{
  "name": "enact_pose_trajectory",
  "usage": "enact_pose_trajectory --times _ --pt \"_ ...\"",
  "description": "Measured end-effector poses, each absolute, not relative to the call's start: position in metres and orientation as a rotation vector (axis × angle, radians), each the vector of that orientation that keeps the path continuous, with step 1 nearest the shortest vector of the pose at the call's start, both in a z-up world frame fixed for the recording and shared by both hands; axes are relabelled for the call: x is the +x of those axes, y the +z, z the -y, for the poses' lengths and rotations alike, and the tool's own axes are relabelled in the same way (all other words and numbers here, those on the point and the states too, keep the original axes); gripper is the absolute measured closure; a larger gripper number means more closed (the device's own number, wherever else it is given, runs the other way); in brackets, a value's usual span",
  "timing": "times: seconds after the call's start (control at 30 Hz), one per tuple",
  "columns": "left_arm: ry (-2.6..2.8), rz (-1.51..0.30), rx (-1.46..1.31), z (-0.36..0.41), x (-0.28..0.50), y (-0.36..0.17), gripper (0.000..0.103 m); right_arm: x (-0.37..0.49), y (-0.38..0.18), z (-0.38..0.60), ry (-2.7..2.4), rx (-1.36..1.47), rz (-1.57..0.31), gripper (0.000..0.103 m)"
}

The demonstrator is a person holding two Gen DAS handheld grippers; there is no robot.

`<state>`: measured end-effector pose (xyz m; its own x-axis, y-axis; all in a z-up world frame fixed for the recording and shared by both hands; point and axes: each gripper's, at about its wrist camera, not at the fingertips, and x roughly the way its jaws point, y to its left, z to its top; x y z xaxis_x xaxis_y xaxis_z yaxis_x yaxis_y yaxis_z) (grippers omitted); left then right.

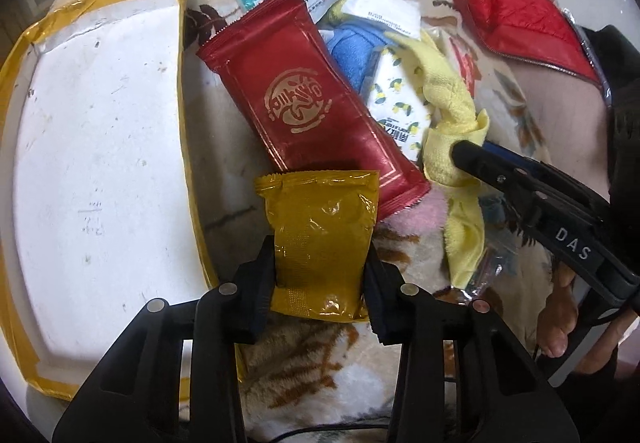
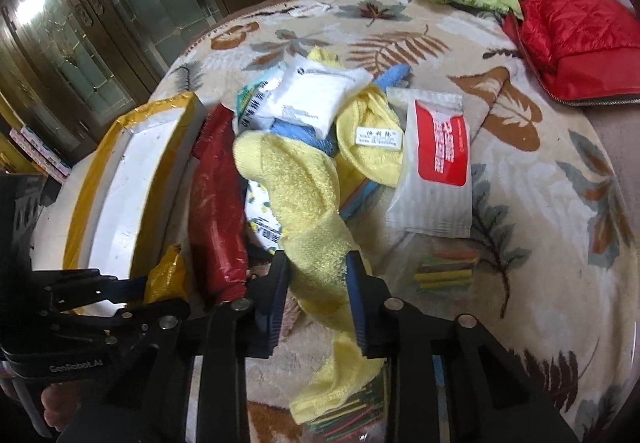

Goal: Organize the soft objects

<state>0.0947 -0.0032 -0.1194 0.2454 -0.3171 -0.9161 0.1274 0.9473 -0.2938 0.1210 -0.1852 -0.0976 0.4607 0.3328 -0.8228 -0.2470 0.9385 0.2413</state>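
Left claw (image 1: 320, 267): clamped across the lower half of a gold packet (image 1: 320, 243), one pad on each long side.
Right claw (image 2: 318, 299): clamped on a yellow towel (image 2: 304, 203), pinching it at a narrow bunched part; in the left wrist view the same claw (image 1: 460, 153) reaches in from the right.
Gold packet, long axis: runs straight away from the left claw, its crimped top edge touching the end of a red packet (image 1: 304, 99).
Yellow towel, long axis: runs through the right claw, one end draped up over the pile, the other trailing back beneath the claw.
Tray (image 1: 100, 147): white with a yellow rim, lying to the left of both claws and just beside the gold packet.
Nearer arm: the left one, by my reading; the tray's edge sits right next to its load, while the right claw has the red packet between it and the tray.
Surface: a leaf-patterned blanket (image 2: 520, 203), not a tabletop.
Likely coming move: lift each item and carry it leftward to the tray.
Risk: the towel's trailing end may drag neighbouring packets.
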Motion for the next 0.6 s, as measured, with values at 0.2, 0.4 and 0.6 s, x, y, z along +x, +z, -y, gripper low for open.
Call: enact_pose_trajectory --times 0.2,0.4,0.6 --pt "-0.33 -1.23 -0.249 -0.005 0.076 -0.093 0.064 0.105 -0.065 0.186 0.385 0.137 -0.978 0.103" --pt "-0.314 -1.176 -0.307 -0.02 0.065 -0.074 0.064 0.098 -0.044 0.171 0.41 0.087 -0.918 0.103" --pt "-0.304 -1.166 -0.311 -0.027 0.058 -0.073 0.064 0.104 -0.079 0.18 0.39 0.119 -0.972 0.035"
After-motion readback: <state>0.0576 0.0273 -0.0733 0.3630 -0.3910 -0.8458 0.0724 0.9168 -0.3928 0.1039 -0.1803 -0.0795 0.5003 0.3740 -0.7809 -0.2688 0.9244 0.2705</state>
